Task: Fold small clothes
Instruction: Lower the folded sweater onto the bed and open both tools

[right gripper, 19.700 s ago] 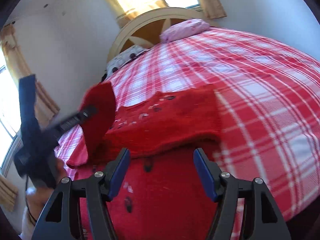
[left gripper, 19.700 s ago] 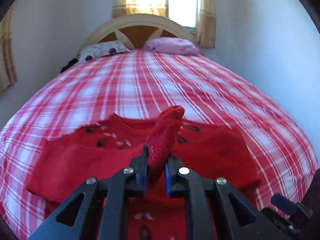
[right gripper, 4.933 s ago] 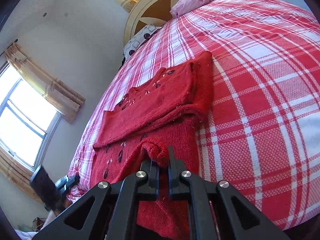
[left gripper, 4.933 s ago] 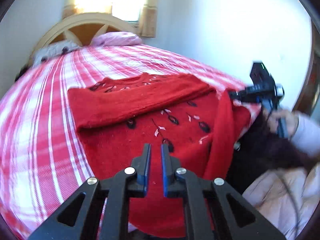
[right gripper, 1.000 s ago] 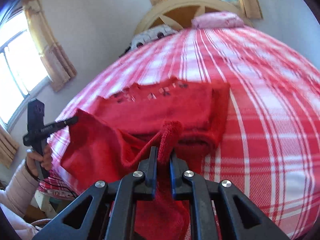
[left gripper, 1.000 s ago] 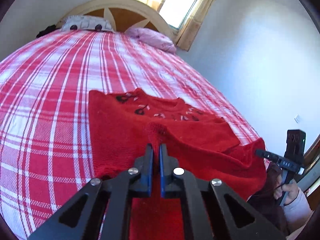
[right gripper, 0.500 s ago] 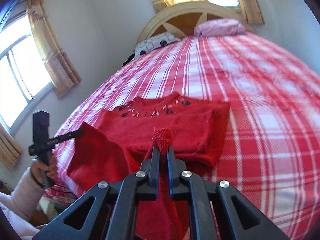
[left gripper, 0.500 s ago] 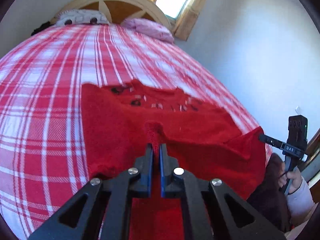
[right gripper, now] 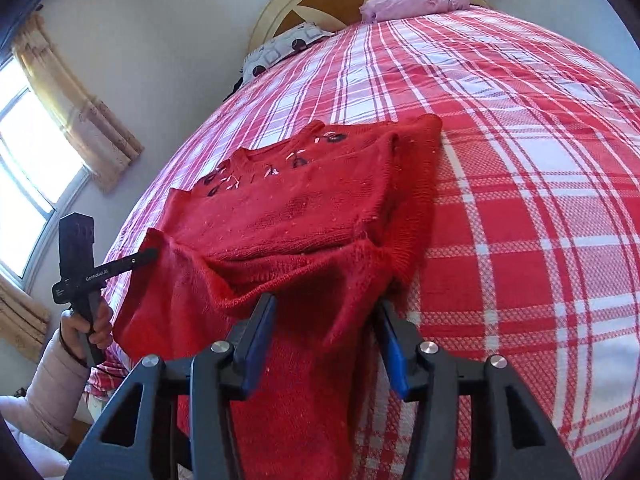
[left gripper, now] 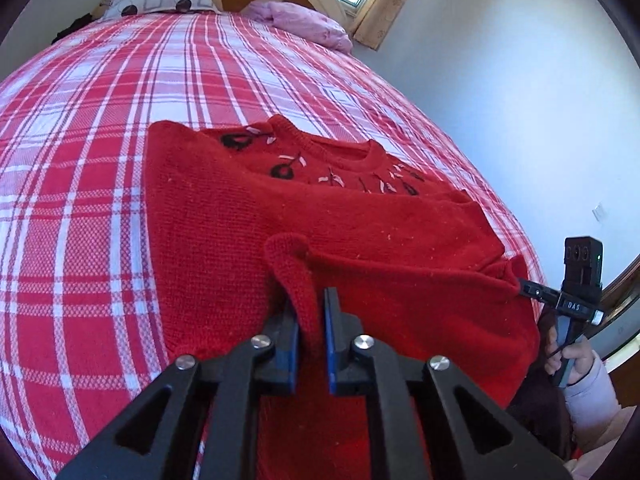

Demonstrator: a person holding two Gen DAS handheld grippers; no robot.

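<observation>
the left tool (left gripper: 308, 312) pinches the hem of the red knitted sweater (left gripper: 248, 216), which lies ahead of it on the plaid bed (left gripper: 80, 160). the right tool (right gripper: 326, 328) is opening, hem loose between its jaws. both should release low so the fold lies flat.

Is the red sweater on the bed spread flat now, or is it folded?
Partly folded. The red sweater has its sides and sleeves turned in over the body; its bottom hem is raised toward the collar but not laid flat yet.

left hand-held gripper (left gripper: 309, 312) angled down, jaws opening slightly, fabric fold between them. right hand-held gripper (right gripper: 326, 322) angled down, jaws opening, pads off cloth.
</observation>
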